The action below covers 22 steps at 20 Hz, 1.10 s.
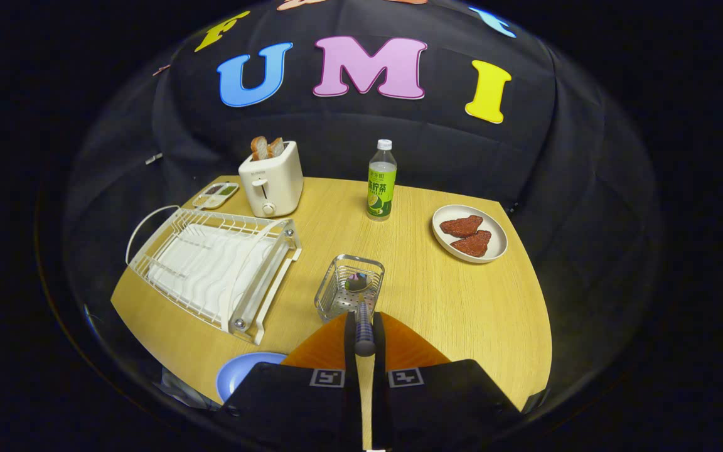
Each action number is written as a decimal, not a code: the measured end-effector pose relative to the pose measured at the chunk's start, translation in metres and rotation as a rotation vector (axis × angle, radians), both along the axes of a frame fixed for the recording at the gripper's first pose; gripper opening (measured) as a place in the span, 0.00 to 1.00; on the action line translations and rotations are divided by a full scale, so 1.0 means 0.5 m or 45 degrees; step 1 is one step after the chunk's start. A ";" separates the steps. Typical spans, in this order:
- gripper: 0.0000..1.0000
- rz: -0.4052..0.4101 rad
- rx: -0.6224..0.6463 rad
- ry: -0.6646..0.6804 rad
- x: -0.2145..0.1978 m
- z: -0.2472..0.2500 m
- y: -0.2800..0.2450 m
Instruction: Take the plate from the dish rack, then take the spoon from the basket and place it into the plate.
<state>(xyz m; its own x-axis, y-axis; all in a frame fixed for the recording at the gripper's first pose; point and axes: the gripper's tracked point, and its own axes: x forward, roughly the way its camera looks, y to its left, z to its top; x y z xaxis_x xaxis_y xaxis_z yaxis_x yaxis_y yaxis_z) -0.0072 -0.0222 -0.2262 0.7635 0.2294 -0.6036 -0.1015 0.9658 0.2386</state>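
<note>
Gripping the spoon (363, 314) by its handle, fingers (364, 336) closed narrow on both sides, bowl end still down inside the wire basket (349, 287) just ahead. Blue plate (245, 375) lying flat on the desk (449, 301) at the near left, beside the fingers. Empty white rack (214, 270) at left. Farther back, toaster (272, 179) with bread, bottle (381, 182), small tray (216, 195). At far right, dish (469, 233) with two red-brown pieces.
</note>
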 end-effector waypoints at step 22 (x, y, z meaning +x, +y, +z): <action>0.10 0.368 0.168 0.190 -0.303 -0.097 0.198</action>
<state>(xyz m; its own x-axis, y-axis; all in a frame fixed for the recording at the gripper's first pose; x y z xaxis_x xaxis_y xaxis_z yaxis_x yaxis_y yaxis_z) -0.1585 0.0770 -0.2747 0.5612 0.5065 -0.6546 -0.3208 0.8622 0.3921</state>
